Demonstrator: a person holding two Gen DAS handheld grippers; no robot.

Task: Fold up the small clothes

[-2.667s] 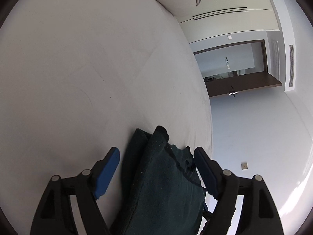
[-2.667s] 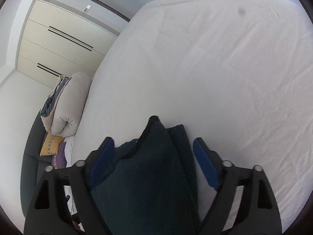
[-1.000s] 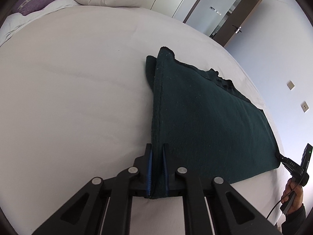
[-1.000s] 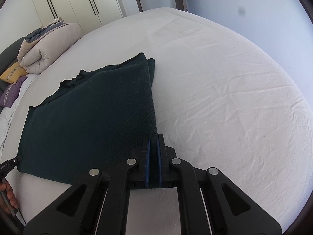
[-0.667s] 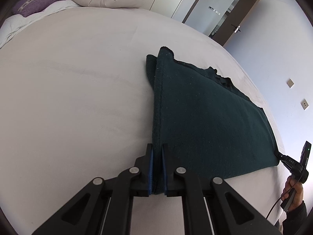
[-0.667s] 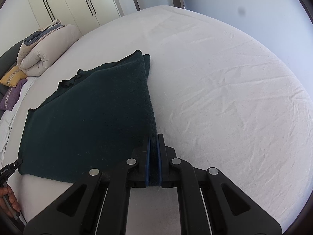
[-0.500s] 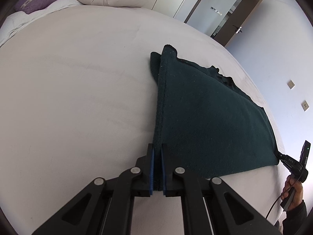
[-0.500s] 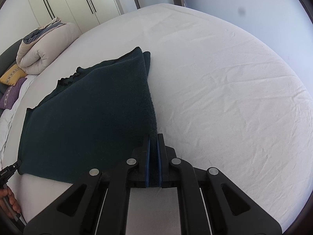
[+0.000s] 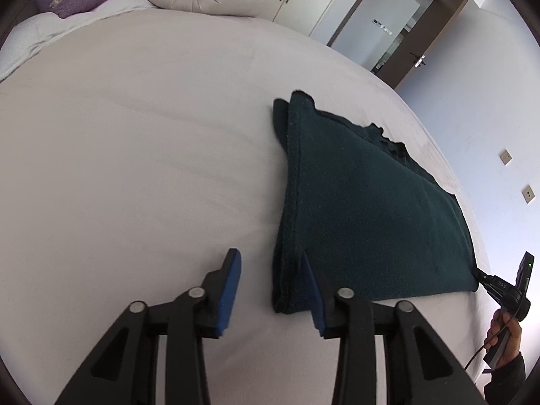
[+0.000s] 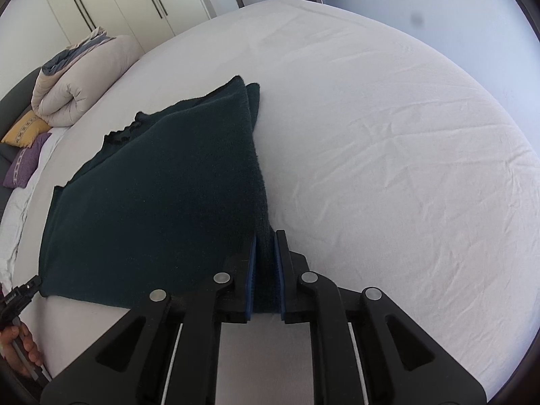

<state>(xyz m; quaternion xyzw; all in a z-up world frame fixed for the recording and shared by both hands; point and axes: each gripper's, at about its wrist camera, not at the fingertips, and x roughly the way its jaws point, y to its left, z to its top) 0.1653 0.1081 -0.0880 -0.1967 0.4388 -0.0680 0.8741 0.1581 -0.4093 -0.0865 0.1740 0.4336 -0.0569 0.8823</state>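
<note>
On bed (image 9: 135, 168), cloth (image 9: 364, 209) lies folded flat; left gripper (image 9: 271, 288) spread apart, right gripper (image 10: 265, 263) clamped on its corner; release pending.

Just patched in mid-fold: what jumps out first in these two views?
The dark green folded cloth lies flat on the white bed, filling the middle of both views. The left gripper stands open at its near corner, while the right gripper is shut on the other near corner.

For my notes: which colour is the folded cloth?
Dark green cloth, clearest in the right wrist view.
</note>
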